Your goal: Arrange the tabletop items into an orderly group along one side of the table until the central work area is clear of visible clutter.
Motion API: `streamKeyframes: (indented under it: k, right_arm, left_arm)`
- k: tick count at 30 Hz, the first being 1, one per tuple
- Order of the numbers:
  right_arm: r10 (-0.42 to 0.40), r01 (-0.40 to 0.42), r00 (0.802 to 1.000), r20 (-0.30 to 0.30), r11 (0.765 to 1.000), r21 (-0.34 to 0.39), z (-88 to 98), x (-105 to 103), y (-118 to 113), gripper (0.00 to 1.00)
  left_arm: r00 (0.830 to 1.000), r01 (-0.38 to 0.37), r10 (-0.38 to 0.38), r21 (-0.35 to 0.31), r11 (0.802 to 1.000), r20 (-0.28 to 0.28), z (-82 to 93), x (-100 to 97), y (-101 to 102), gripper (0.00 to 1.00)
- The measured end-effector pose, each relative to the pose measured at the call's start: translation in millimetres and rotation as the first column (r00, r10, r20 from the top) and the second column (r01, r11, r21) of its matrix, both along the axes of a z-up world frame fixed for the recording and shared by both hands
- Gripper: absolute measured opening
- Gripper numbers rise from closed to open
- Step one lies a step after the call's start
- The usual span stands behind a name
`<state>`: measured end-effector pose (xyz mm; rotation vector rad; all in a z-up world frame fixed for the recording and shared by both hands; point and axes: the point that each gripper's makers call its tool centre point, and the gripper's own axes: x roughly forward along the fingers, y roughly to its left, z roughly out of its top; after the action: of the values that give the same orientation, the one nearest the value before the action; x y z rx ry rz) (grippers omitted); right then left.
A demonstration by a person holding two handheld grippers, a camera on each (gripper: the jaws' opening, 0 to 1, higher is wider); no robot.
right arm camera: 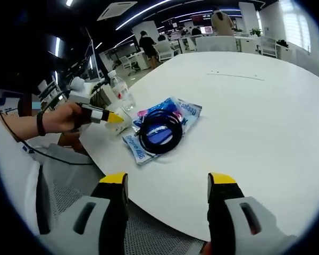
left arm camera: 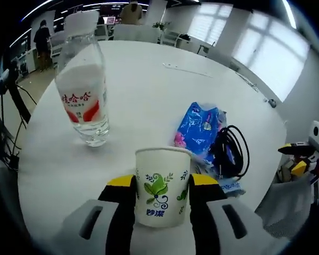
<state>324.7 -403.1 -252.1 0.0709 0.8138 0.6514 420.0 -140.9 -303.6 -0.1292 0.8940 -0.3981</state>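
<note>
Two grippers, one round table, four bits of clutter, all bunched near the same edge.

table: big white round top (left arm camera: 165, 90), mostly bare across the middle and far side; also seen in the right gripper view (right arm camera: 244, 111).

water bottle: clear plastic with a red and white label (left arm camera: 84, 95), standing upright near the table edge, a little apart from the cup. In the right gripper view (right arm camera: 120, 90) it's beyond the left gripper, close to the edge.

blue packet: crinkly blue plastic bag with pink print (left arm camera: 201, 130), lying flat just behind the cup; right gripper view has it (right arm camera: 170, 119) near the edge too.

black cable: coiled loop (left arm camera: 235, 151) sitting on top of the blue packet, same in the other view (right arm camera: 160, 133).

paper cup: white with green leaf print (left arm camera: 162, 186), upright at the table edge, squeezed between the left gripper's jaws.

left gripper: yellow-tipped (left arm camera: 162, 183), clamped on the paper cup; a hand holds it in the right gripper view (right arm camera: 115, 119).

right gripper: jaws (right arm camera: 168, 183) spread wide with nothing between them, hanging over the near table edge, pointed at the packet.
</note>
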Motion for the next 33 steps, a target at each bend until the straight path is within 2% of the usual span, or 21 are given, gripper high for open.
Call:
streamKeyframes:
  k: [7,12,16,19,20,21,22,23,24,25,33]
  right_arm:
    - [0.014,-0.014,1.000,0.000,1.000,0.004,0.1,-0.3,7.4,0.60]
    - [0.034,-0.034,0.999,-0.002,0.999,0.010,-0.4,-2.4,16.7,0.59]
    - [0.059,-0.058,0.998,-0.008,0.998,0.013,-1.5,-5.4,25.6,0.58]
    - [0.090,-0.090,0.996,-0.012,0.996,0.014,-0.9,-7.9,35.5,0.56]
    - [0.099,-0.099,0.995,-0.011,0.995,0.014,-0.2,-8.1,38.5,0.55]
    - [0.107,-0.107,0.994,-0.010,0.994,0.014,0.5,-7.8,41.1,0.55]
    - [0.119,-0.119,0.993,-0.008,0.993,0.016,2.0,-7.4,45.4,0.55]
    - [0.131,-0.131,0.991,-0.003,0.991,0.017,3.8,-7.0,49.8,0.54]
    - [0.138,-0.138,0.990,0.001,0.990,0.019,5.2,-6.4,52.7,0.54]
    - [0.146,-0.146,0.989,0.006,0.989,0.023,7.2,-5.2,56.7,0.53]
    - [0.138,-0.141,0.990,0.032,0.982,0.126,27.5,8.2,83.6,0.49]
  left_arm:
    - [1.000,-0.009,0.009,-0.030,1.000,0.003,6.2,-14.2,4.4,0.39]
    - [1.000,0.015,-0.015,-0.004,1.000,0.011,8.1,-26.1,7.0,0.39]
    - [0.999,0.022,-0.022,-0.015,1.000,0.026,15.6,-34.3,6.1,0.39]
    - [0.997,0.053,-0.052,-0.027,0.998,0.053,22.2,-38.7,0.2,0.39]
    - [0.994,0.075,-0.069,-0.070,0.995,0.080,28.4,-39.0,-7.6,0.40]
    - [0.994,0.079,-0.071,-0.093,0.993,0.086,30.5,-39.5,-10.7,0.40]
    - [0.993,0.086,-0.073,-0.145,0.986,0.096,34.9,-40.6,-17.0,0.40]
    - [0.991,0.102,-0.086,-0.153,0.983,0.106,36.4,-41.9,-19.2,0.40]
    - [0.990,0.113,-0.098,-0.142,0.983,0.106,35.8,-43.7,-19.5,0.40]
    - [0.982,0.159,-0.145,-0.119,0.980,0.119,36.1,-46.8,-23.5,0.40]
    - [0.965,0.235,-0.220,-0.100,0.967,0.140,41.5,-57.2,-46.0,0.40]
